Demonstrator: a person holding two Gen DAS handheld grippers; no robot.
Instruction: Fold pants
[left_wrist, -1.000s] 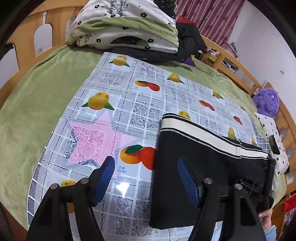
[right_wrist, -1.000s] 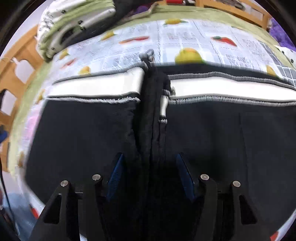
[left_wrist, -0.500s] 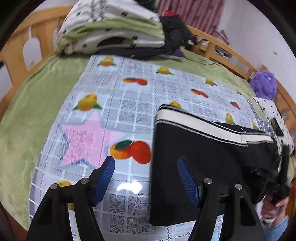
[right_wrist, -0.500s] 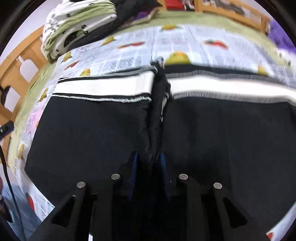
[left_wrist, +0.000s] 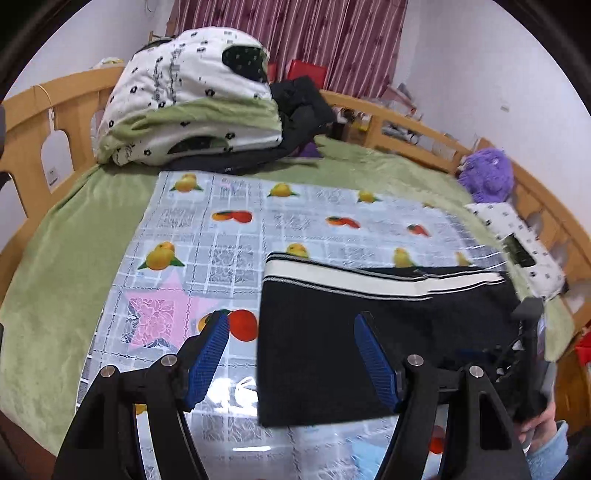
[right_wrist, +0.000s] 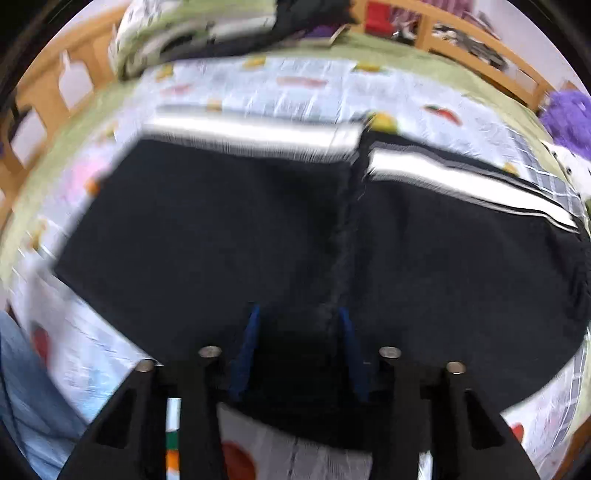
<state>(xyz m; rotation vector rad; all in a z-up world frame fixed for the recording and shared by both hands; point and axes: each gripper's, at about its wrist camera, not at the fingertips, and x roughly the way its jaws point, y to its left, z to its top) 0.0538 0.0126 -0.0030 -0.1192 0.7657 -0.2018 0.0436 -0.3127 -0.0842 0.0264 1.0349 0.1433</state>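
Note:
Black pants (left_wrist: 373, 332) with a white-striped waistband lie folded flat on the fruit-print sheet (left_wrist: 229, 258). My left gripper (left_wrist: 291, 347) is open and empty, held above the pants' left edge. The other gripper's body (left_wrist: 528, 354) shows at the pants' right end in the left wrist view. In the right wrist view, which is blurred, my right gripper (right_wrist: 299, 343) is open over the near edge of the pants (right_wrist: 229, 236), its blue pads either side of the centre seam.
A stack of folded bedding (left_wrist: 192, 107) and dark clothes (left_wrist: 303, 107) sits at the far end of the green bed. A wooden rail (left_wrist: 424, 129) rings the bed. A purple plush (left_wrist: 487, 177) and a spotted cloth (left_wrist: 517, 243) lie at the right.
My right gripper was shut on the pants' centre seam half a second ago and has opened and pulled back. My left gripper has risen and tilted up, still open.

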